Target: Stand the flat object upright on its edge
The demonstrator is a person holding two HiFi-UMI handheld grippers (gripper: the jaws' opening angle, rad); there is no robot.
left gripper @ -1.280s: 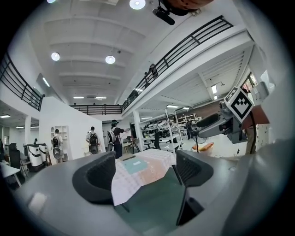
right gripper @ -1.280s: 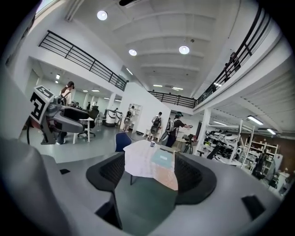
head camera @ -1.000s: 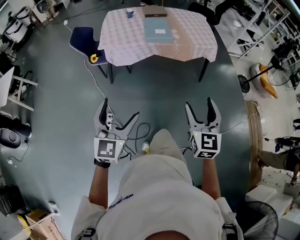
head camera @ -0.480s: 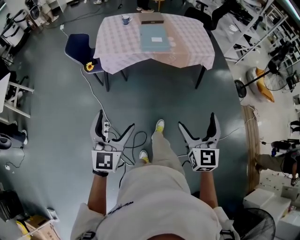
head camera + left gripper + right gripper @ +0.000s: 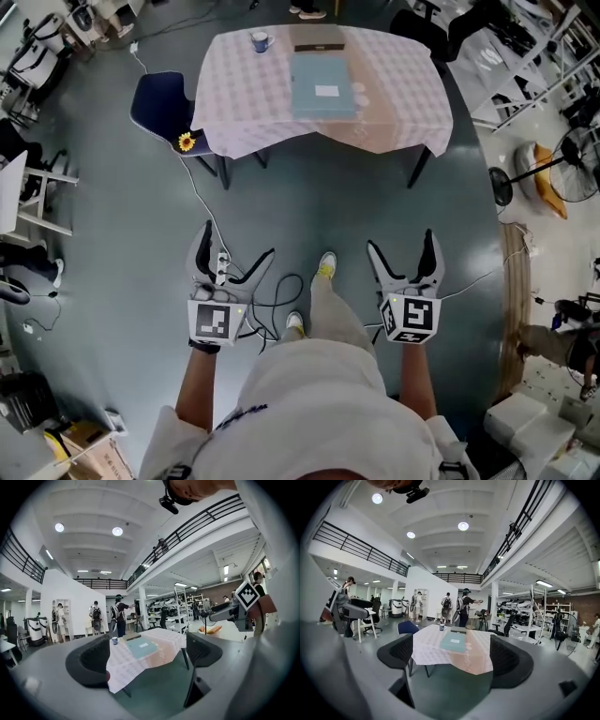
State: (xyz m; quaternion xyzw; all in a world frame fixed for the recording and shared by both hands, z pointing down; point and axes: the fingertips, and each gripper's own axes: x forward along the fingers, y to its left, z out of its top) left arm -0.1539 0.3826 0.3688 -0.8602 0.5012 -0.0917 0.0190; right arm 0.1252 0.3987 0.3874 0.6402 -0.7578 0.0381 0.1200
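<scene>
Close to the body, the left tongs point(image 5: 238, 242) and right tongs point(image 5: 401, 241) hang over smooth grey floor point(image 5: 309, 202). Both have dark curved jaws spread on nothing, and the right pair's jaws have just been narrowing slightly. Well beyond, the thin teal rectangular flat object point(image 5: 323, 86) lies flat mid-desk point(image 5: 398, 108) on pale checked cloth point(image 5: 234, 112). Only the gripper views show people point(image 5: 463, 606) standing behind.

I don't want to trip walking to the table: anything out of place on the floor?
Yes: a power strip and loose cables lie on the floor right by the person's feet, in the way to the table. Nothing looks spilled or damaged.
</scene>
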